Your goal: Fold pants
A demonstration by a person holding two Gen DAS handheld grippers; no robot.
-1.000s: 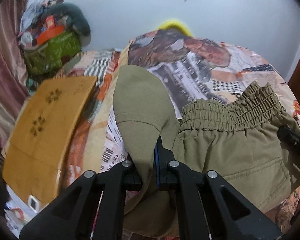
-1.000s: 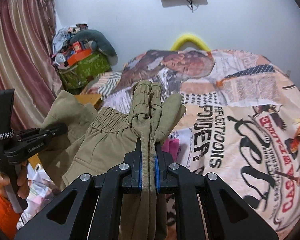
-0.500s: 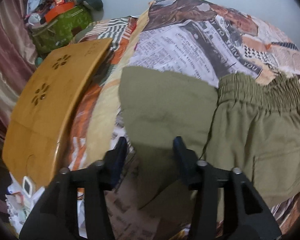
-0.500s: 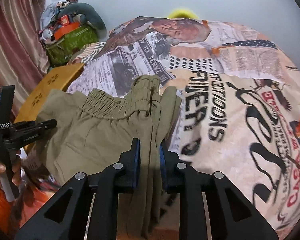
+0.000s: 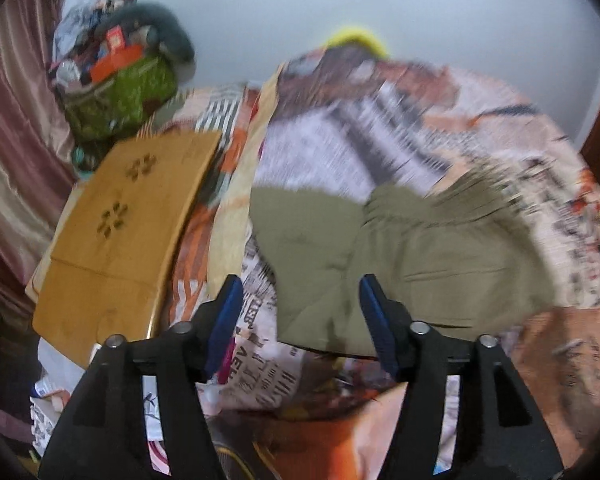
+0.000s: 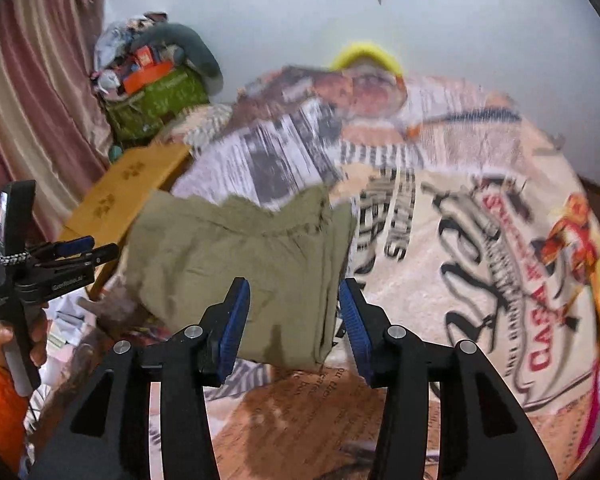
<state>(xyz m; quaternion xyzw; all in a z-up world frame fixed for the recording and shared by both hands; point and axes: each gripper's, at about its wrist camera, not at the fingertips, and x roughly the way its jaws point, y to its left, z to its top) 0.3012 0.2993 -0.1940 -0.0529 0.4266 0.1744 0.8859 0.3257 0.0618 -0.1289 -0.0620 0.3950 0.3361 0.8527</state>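
A bed fills both views, covered by a newspaper-and-poster print bedspread [image 6: 480, 240] in cream, orange and black, which serves as the folding surface because it is broad and soft enough for cloth to lie flat.

Nearest the lens in the left wrist view, the left gripper [image 5: 300, 312] shows black arms and blue-padded fingers spread wide with nothing between them; only the bed edge and the near hem of the cloth lie beyond the gap. The right gripper [image 6: 294, 316] is likewise splayed apart and empty, its blue pads either side of the near right corner of the garment without touching it. Both being free suggests the cloth has been laid down and let go.

Just beyond them lie the olive-green cotton pants [image 6: 240, 264], folded into a compact, roughly square bundle near the bed's front left edge. The elasticated waistband sits at the far side, a pocket seam shows on top, and a flap of leg fabric pokes out to the left, so the fold looks close to finished but not quite tidy.

Left of the bed stands a yellow-brown wooden lap table [image 5: 128, 232] with flower cut-outs. Farther back, a green bag heaped with clutter [image 6: 156, 100] rests against a pink curtain [image 6: 28, 92] and a pale wall.
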